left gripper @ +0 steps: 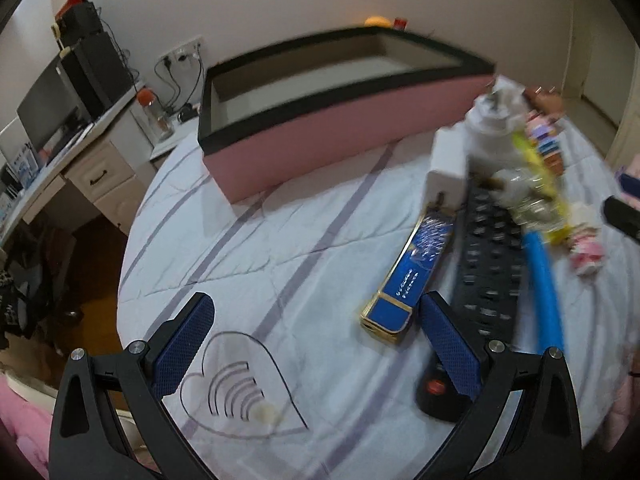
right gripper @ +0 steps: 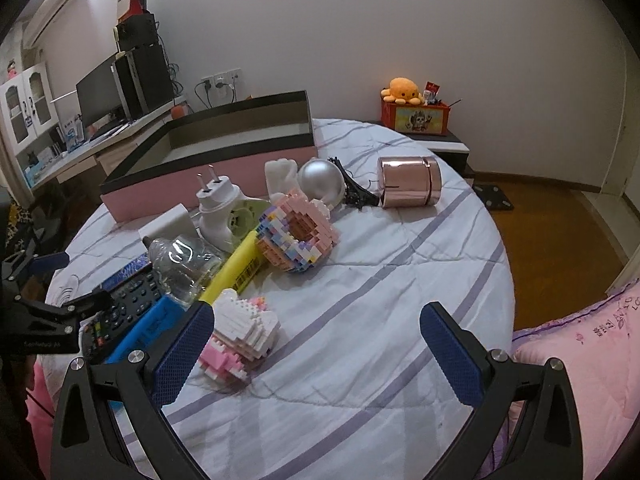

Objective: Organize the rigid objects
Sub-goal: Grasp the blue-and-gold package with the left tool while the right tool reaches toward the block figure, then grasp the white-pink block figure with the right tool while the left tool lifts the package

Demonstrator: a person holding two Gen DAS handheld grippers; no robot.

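A pink box with a black rim [left gripper: 344,120] stands open and empty at the back of the bed; it also shows in the right wrist view [right gripper: 192,176]. My left gripper [left gripper: 316,320] is open and empty, low over the sheet, its right finger beside a blue and gold case [left gripper: 408,280] and a black remote [left gripper: 484,264]. My right gripper [right gripper: 316,328] is open and empty, its left finger next to a white and pink brick figure [right gripper: 240,332]. Around lie a brick doughnut [right gripper: 296,236], a yellow highlighter [right gripper: 236,268], a clear bottle [right gripper: 184,260], a white plug [right gripper: 216,204], a silver ball [right gripper: 322,180] and a rose-gold cylinder [right gripper: 408,186].
A blue tube [left gripper: 544,280] lies by the remote. The bed's left edge drops to a wooden floor [left gripper: 92,248] by a desk [left gripper: 80,160]. A pink quilt [right gripper: 592,344] lies at the right. A side table with a toy box [right gripper: 420,116] stands behind the bed.
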